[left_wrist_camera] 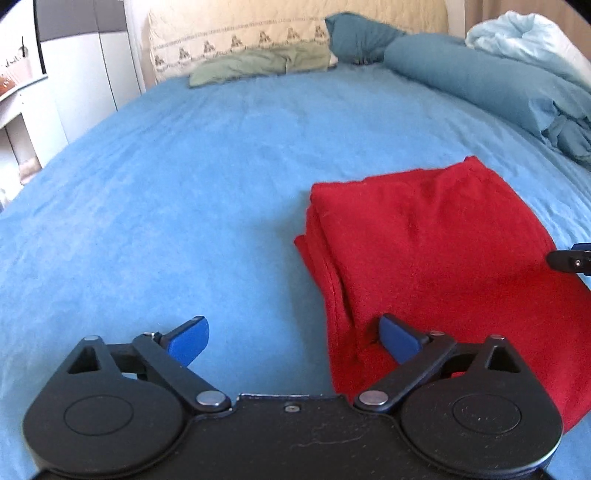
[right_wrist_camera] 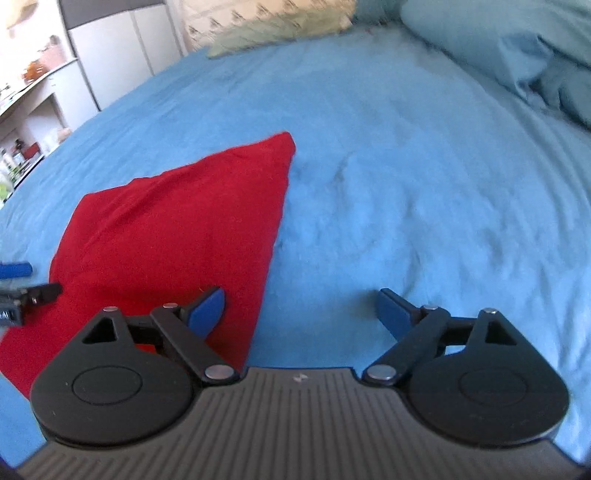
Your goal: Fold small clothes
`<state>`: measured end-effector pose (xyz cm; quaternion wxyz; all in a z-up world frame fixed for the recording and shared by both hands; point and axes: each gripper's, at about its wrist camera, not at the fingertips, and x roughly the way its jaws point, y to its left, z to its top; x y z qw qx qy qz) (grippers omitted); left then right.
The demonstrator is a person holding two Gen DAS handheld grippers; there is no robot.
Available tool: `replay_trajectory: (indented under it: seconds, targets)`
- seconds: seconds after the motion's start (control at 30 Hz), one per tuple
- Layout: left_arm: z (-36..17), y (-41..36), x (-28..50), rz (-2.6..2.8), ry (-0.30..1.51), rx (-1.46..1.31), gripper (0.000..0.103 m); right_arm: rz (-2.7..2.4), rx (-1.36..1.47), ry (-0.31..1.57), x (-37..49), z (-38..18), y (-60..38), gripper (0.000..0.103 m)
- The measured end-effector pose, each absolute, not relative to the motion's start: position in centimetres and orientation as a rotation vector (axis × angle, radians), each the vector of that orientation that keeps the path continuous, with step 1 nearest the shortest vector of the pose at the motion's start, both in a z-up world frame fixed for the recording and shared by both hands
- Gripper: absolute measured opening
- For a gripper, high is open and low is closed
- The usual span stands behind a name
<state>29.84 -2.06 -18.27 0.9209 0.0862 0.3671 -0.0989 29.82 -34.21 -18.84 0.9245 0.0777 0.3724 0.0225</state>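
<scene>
on the blue bedsheet (left_wrist_camera: 184, 192) in front of me lies the red garment (left_wrist_camera: 436, 251), folded into a compact stack with layered edges showing along its left side. from the left wrist view it sits to the right of centre, and my left gripper (left_wrist_camera: 295, 341) is spread wide with nothing between its blue pads (left_wrist_camera: 190, 341); the right-hand pad hovers over the garment's near left edge, the other over bare sheet. i cannot tell whether that pad touches the cloth.

from the right wrist view the same garment lies to the left, its far corner pointing up the bed. my right gripper (right_wrist_camera: 299, 314) is also spread wide and holds nothing; its left pad is over the garment's near right edge, its right pad over the sheet. each gripper's tip peeks into the other camera's edge, so the two flank the garment.

at the head of the bed i see a cream patterned pillow (left_wrist_camera: 240, 33), a green cloth (left_wrist_camera: 255, 64) in front of it, and a bundled teal duvet (left_wrist_camera: 480, 85) along the right side. a white cabinet (left_wrist_camera: 85, 62) stands off to the left.
</scene>
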Motion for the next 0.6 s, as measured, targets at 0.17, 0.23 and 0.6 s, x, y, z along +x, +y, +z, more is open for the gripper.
replay_trajectory:
  seconds: [0.17,0.23,0.6]
  targets:
    - [-14.4,-1.8,28.0,-0.155,0.71,0.166,0.098,0.013,0.159,0.662,27.5,-14.9,-33.4,0.103]
    - [-11.2,-1.2,26.4,-0.166,0.676,0.115,0.098,0.0,0.156,0.628,25.9,-11.7,-32.8,0.103]
    - [1.4,1.0,14.0,-0.079,0.609,0.07,0.103,-0.069,0.127,0.542,13.1,3.3,-27.9,0.103]
